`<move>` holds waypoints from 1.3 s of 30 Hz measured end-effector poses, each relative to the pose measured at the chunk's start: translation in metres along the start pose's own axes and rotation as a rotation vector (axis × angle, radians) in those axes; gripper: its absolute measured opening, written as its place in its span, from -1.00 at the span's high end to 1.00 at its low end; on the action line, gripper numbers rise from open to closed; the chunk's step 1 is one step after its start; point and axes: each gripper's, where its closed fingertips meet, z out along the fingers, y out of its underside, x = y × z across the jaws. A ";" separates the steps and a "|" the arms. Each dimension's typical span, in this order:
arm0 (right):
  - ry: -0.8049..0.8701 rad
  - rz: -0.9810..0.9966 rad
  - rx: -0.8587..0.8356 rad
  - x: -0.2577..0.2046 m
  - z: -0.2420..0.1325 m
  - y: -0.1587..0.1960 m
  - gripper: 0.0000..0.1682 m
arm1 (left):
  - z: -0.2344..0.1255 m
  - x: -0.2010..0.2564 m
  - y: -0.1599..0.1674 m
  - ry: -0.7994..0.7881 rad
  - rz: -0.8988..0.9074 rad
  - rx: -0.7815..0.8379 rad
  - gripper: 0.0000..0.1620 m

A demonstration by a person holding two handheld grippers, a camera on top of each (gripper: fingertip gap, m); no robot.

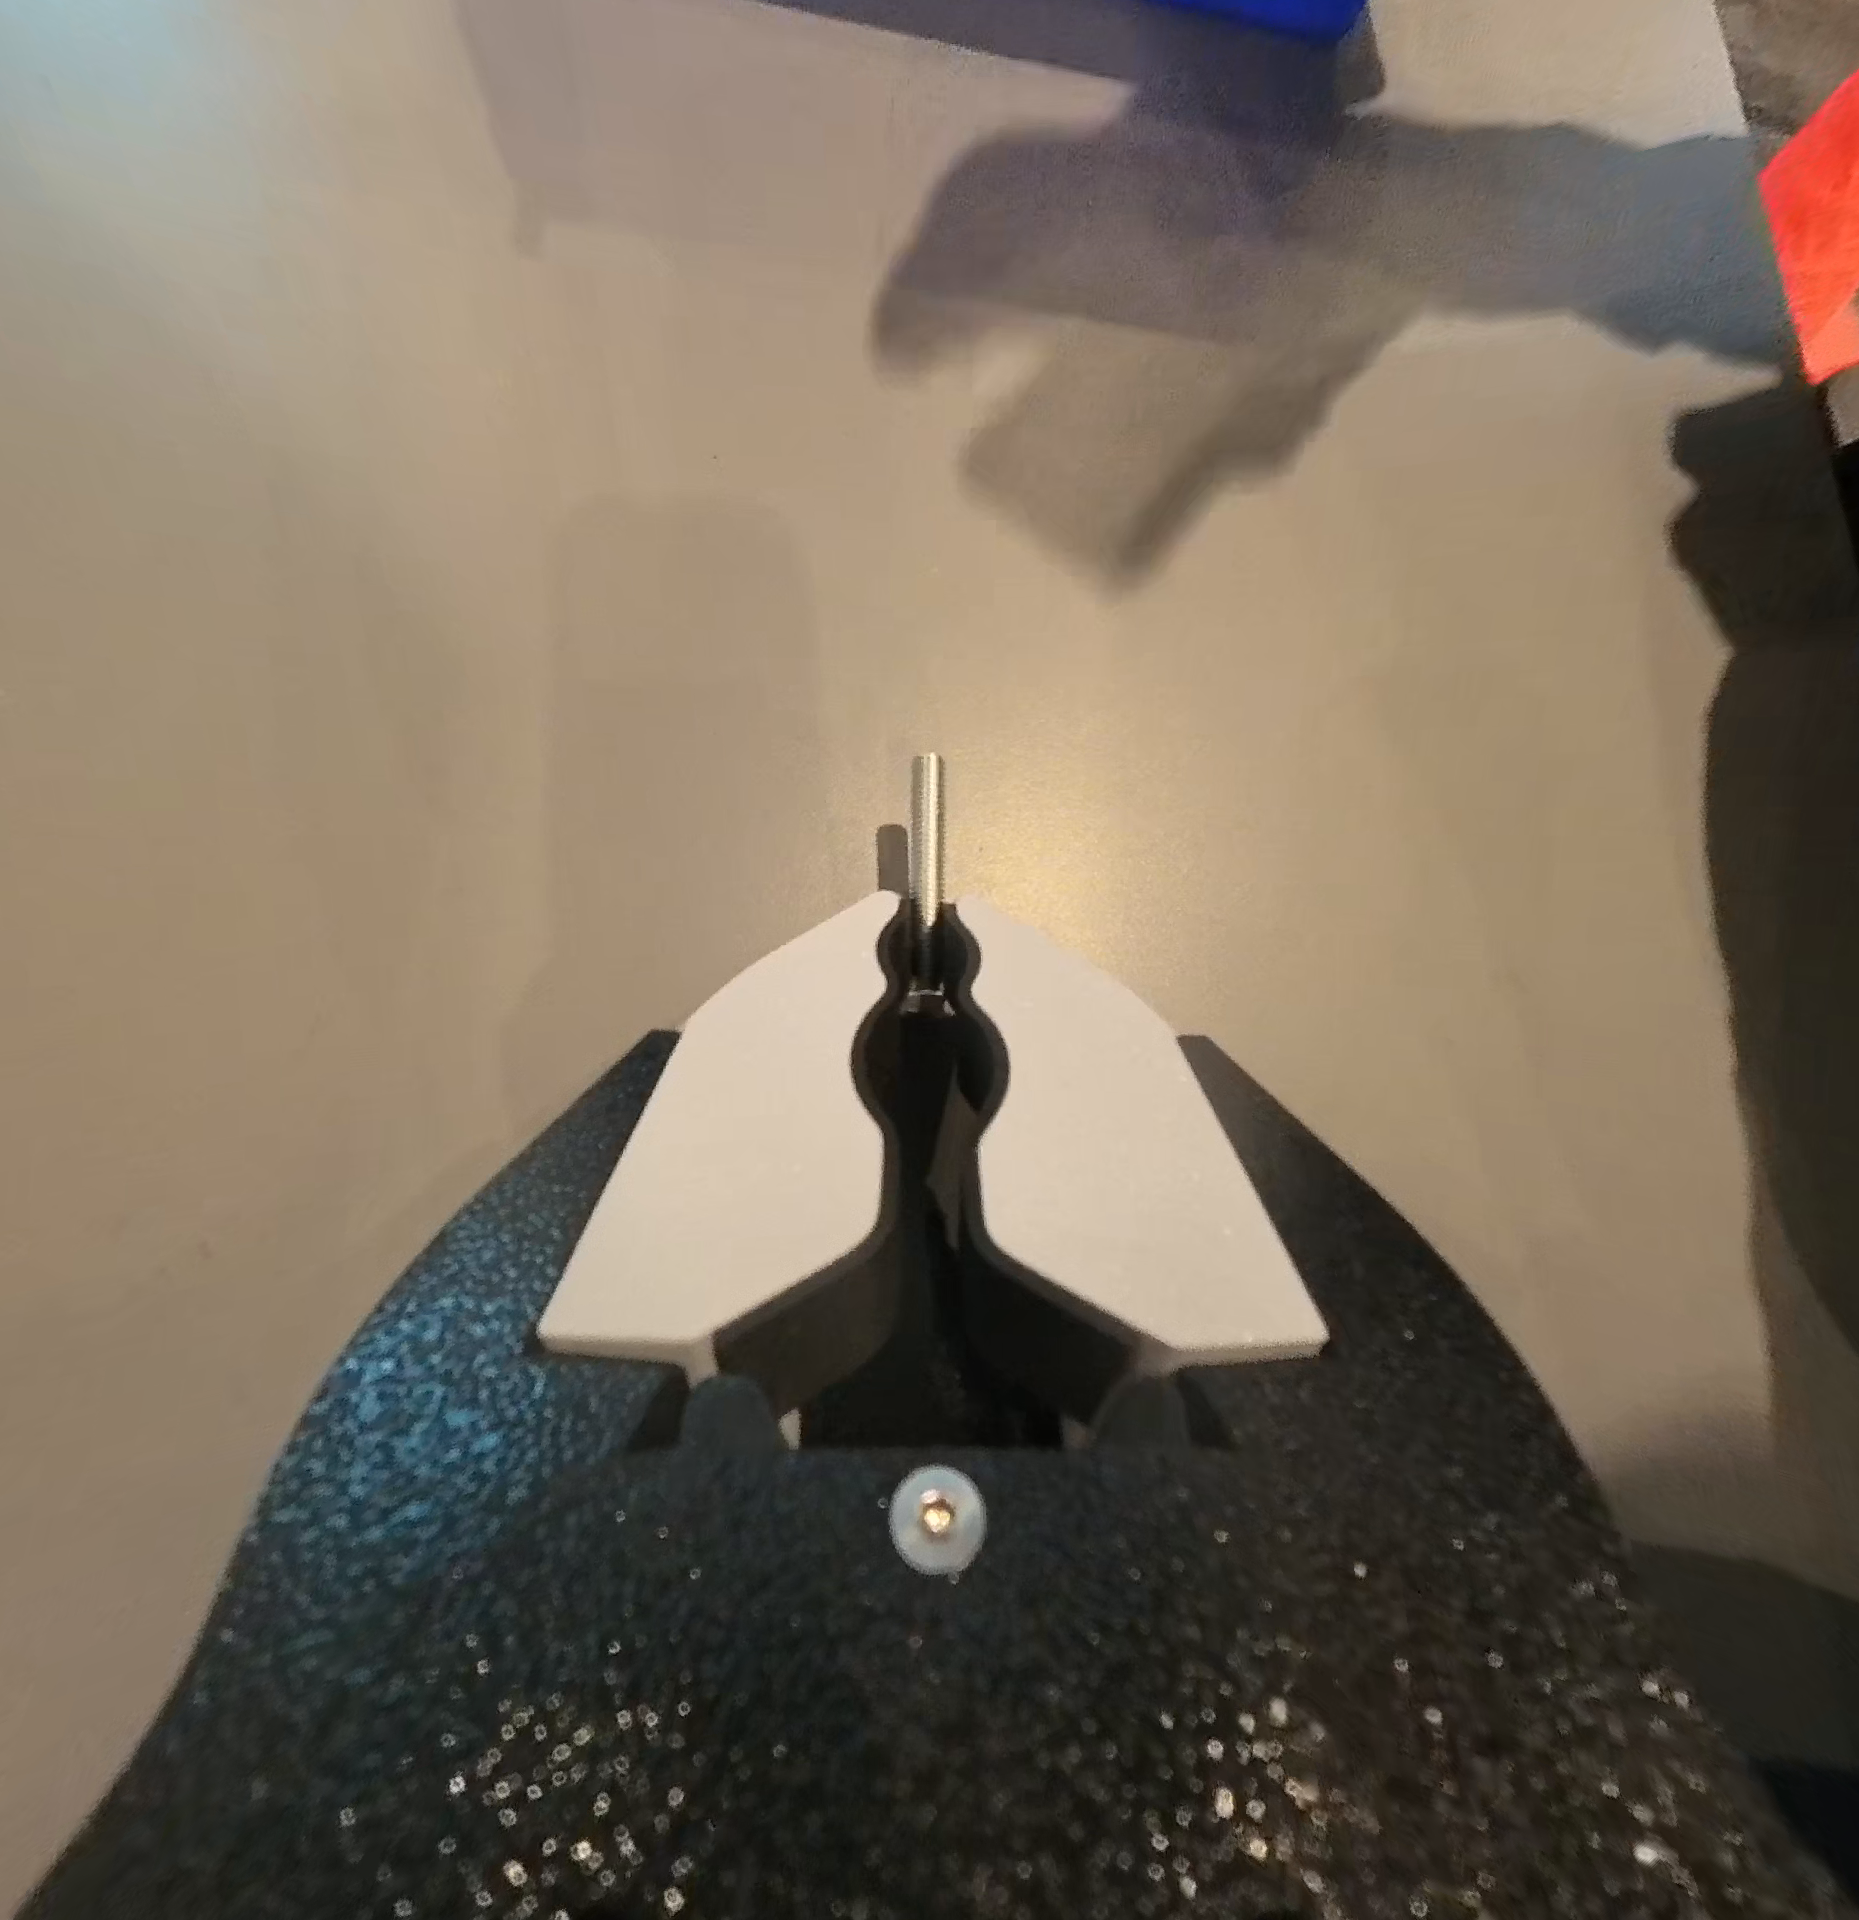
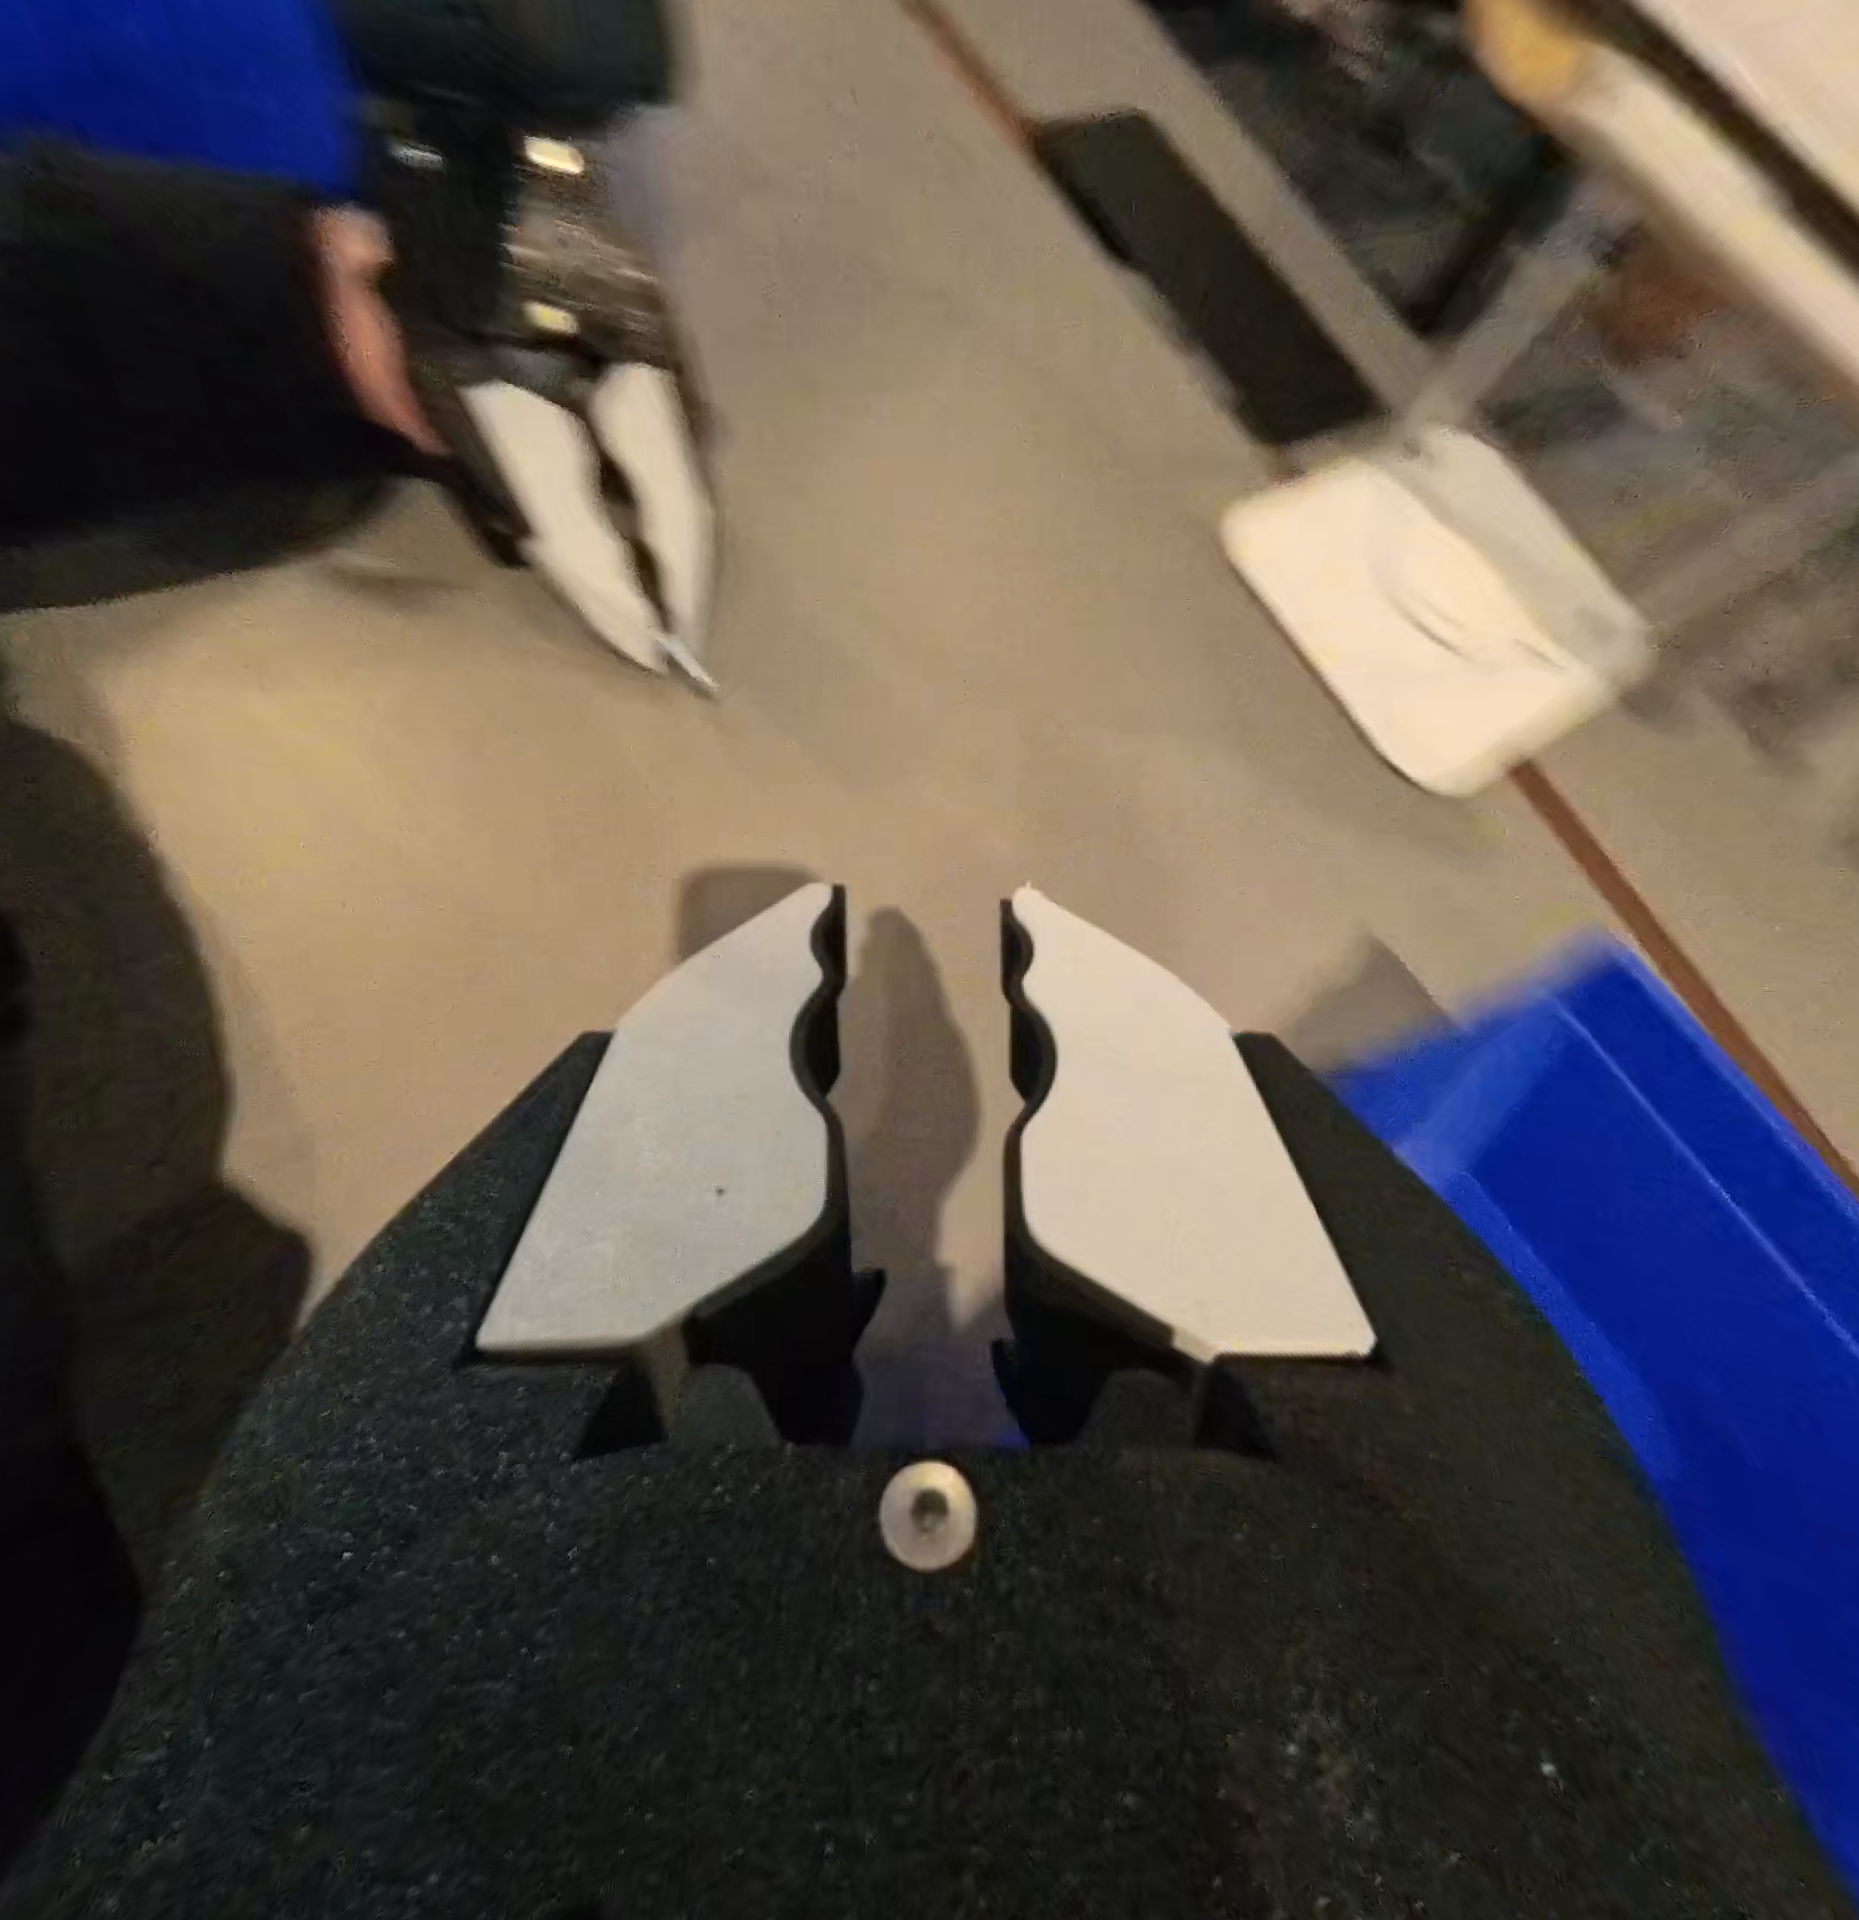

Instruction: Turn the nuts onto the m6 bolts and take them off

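My left gripper [image 1: 925, 909] is shut on a silver bolt [image 1: 925, 842]. The bolt's head sits between the grey fingers and its threaded shank sticks out forward over the beige table [image 1: 385, 623]. No nut shows on the shank. My right gripper [image 2: 923, 904] is open and empty above the table, its grey fingers [image 2: 696, 1122] apart. In the right wrist view the left gripper [image 2: 665, 634] shows far off at upper left, held by a hand in a dark sleeve, with the bolt tip [image 2: 696, 673] at its end. No loose nut is visible.
A blue bin [image 2: 1631, 1247] stands at the right of my right gripper. A white flat box [image 2: 1424, 613] lies at the table's right edge. A blue object [image 1: 1257, 21] and a red block [image 1: 1829, 239] sit at the far and right edges of the left wrist view. About 20 cm separates my left fingertips from my right.
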 end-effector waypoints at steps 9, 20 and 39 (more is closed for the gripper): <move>-0.361 -0.261 -0.090 -0.082 0.159 0.002 0.68 | 0.000 0.002 0.001 0.009 0.012 -0.002 0.94; -0.422 -0.292 -0.163 -0.093 0.180 0.006 0.93 | -0.001 0.002 -0.001 0.002 0.026 0.011 0.81; 0.160 0.266 -0.764 0.169 -0.007 0.178 0.93 | -0.026 -0.011 -0.033 -0.109 -0.001 0.273 -0.12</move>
